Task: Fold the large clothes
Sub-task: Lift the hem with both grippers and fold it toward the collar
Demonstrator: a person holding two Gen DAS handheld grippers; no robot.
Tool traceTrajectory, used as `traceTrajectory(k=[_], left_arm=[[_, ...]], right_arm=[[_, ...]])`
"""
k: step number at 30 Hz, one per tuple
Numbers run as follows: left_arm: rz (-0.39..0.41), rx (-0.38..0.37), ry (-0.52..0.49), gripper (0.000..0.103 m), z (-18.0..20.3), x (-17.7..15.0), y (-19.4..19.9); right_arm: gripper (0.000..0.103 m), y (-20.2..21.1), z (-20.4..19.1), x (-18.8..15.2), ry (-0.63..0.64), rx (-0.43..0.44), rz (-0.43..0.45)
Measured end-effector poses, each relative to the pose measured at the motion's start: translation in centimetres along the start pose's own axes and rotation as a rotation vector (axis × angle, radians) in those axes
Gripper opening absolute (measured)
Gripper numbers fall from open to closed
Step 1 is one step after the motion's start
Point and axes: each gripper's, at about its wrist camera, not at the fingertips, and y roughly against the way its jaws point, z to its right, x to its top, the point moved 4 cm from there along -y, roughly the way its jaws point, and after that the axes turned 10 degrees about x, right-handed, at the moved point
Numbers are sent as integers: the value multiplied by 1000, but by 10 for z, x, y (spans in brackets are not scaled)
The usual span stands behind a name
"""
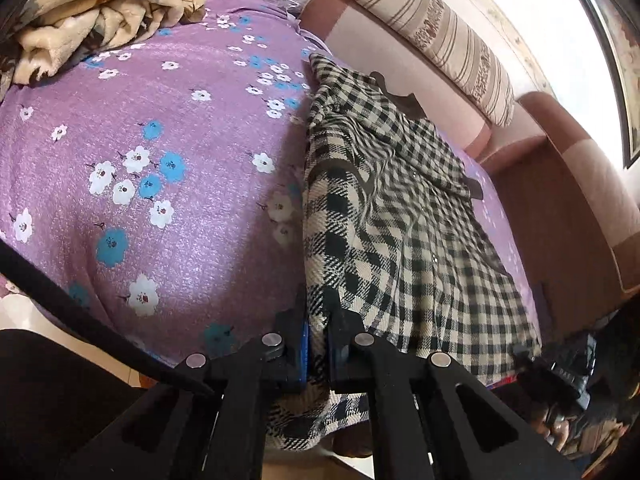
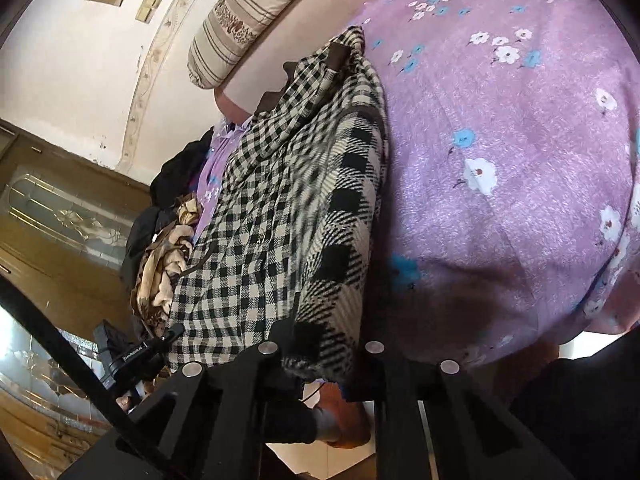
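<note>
- The left claw [image 1: 316, 344] is clamped on the near hem of the checked garment [image 1: 400, 208].
- The right claw [image 2: 320, 354] is likewise pinched on that hem, at another corner.
- The garment is stretched from the bed's near edge toward the headboard [image 1: 400, 44], over the flowered sheet [image 1: 180, 140].
- A beige blanket [image 1: 100, 12] is heaped at a far corner.
- A striped pillow [image 1: 440, 40] is leaned on the headboard.

Checked garment [image 2: 280, 208] in right hand-held gripper [image 2: 320, 354]
</note>
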Motion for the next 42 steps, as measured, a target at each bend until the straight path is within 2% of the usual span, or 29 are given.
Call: traceTrajectory(k=[4,7,13,18,21,24,29,32,36,40,41,42], left_arm=[[19,-9,-41,6,16,11,11],[31,-12,-73,6,25,32,15],[82,38,-84,6,45,107,0],[96,123,-69,6,66,187,-45],[91,150,-29,7,74,232,-78],[53,157,23,7,78,268,-118],[8,194,38,7,83,297,-170],[-22,161,88,7,79,312,-195],[-43,76,179,7,70,333,-216],[-36,20,222,8,71,352,-226],[-38,2,235,9,71,357,-229],[-45,-29,254,10,71,362,-232]], right_arm=[[13,-1,-15,17,45,5,-14],[13,-2,-27,43,94,2,-3],[13,-19,-51,124,188,-44,55],[13,-61,-59,205,227,-119,95],[13,-92,-49,252,212,-182,117],[13,-122,-33,288,179,-223,114],[13,-171,-5,326,159,-307,71],[14,-190,6,340,161,-329,54],[15,-203,19,365,119,-305,70],[17,-215,30,386,47,-277,104],[24,-218,33,390,31,-272,112],[40,-220,36,396,10,-277,133]])
